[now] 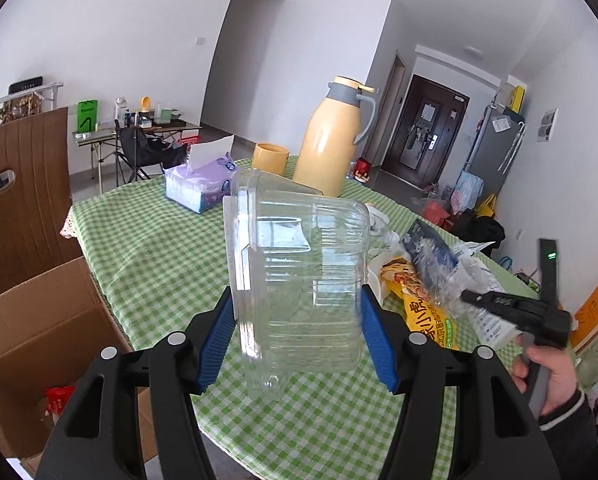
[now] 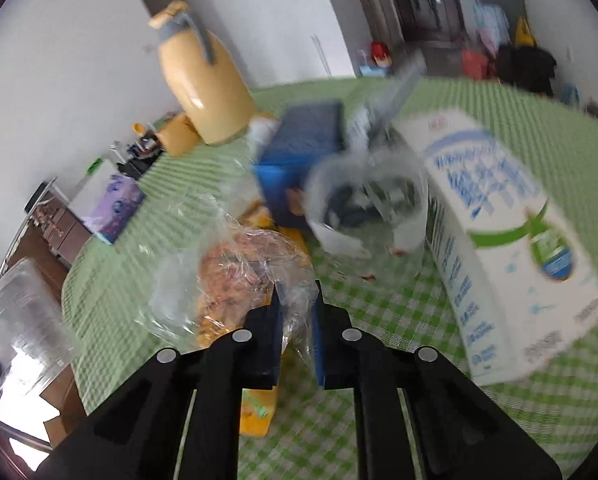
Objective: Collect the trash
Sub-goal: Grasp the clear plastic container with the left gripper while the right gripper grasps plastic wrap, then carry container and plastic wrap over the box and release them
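Note:
My left gripper (image 1: 297, 324) is shut on a clear plastic clamshell container (image 1: 299, 276) and holds it above the green checked table (image 1: 147, 240). The container also shows at the left edge of the right wrist view (image 2: 23, 316). My right gripper (image 2: 297, 300) is shut on a crumpled clear plastic wrapper (image 2: 235, 264) lying over a yellow snack bag (image 2: 255, 416). That gripper also shows in the left wrist view (image 1: 475, 298), beside the snack bag (image 1: 423, 312). A white and blue carton (image 2: 507, 248), a clear cup (image 2: 371, 200) and a blue packet (image 2: 299, 152) lie nearby.
An open cardboard box (image 1: 39, 332) stands on the floor left of the table, beside a brown chair (image 1: 23, 184). A yellow thermos (image 1: 331, 144), yellow cup (image 1: 270, 160) and purple tissue box (image 1: 201, 182) stand at the table's far side.

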Motion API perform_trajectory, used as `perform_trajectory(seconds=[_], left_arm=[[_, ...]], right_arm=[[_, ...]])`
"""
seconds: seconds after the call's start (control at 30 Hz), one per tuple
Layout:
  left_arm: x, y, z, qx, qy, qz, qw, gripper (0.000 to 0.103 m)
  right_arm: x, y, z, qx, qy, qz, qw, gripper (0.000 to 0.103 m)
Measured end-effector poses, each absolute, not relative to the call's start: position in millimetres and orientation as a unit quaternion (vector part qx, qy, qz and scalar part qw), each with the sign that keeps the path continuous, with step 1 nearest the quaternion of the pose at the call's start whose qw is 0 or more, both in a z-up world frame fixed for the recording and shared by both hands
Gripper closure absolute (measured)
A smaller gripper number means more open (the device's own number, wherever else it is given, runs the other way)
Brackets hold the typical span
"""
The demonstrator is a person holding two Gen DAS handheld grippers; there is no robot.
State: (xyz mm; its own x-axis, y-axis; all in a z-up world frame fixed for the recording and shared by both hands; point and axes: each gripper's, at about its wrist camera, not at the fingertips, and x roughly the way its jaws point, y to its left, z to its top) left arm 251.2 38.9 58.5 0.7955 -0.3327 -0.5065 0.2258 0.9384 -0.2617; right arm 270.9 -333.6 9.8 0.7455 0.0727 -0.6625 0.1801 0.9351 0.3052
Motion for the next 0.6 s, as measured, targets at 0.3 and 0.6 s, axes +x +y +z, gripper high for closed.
perform_trajectory(seconds=[0.3,0.6], left_arm=[[241,31,91,-0.095,0.23,-0.173,0.953,0.045],[224,75,93,-0.105,0.217,-0.125,0.962,0.045]], right_arm=[[226,-326,87,0.102,0.273,-0.045,0.956,0.092],[254,-269,85,0.079,0.29,0.014,0.954,0.092]])
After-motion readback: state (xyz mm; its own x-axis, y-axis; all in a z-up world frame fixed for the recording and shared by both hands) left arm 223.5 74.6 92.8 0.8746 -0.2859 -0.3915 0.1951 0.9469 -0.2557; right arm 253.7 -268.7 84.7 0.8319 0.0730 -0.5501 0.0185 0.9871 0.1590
